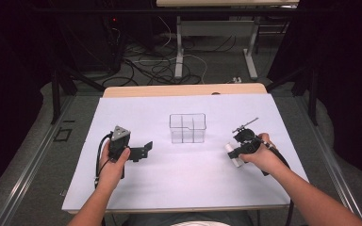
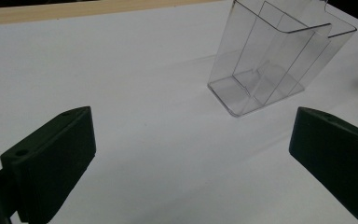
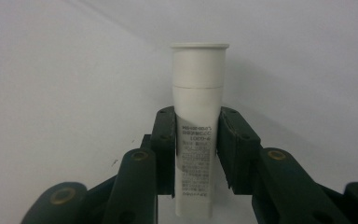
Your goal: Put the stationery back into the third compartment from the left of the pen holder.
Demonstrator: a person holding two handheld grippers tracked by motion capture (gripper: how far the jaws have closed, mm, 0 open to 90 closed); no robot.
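Your right tongs [image 3: 197, 154] clench a white tube [image 3: 198, 102]; your left tongs [image 2: 191, 158] gape wide. A clear divided box [image 1: 187, 127] stands between them on the table [image 1: 169, 188], nothing blocking it.

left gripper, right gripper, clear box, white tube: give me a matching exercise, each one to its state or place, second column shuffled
Column 1
1. left gripper
2. right gripper
3. clear box
4. white tube

Column 2
a. stands empty at the middle of the table, divided into compartments
b. jaws wide apart, nothing between them
c. clamped between two black jaws, cap end sticking out past them
d. jaws closed on something printed with small text

Pairs: 1-b, 2-d, 3-a, 4-c
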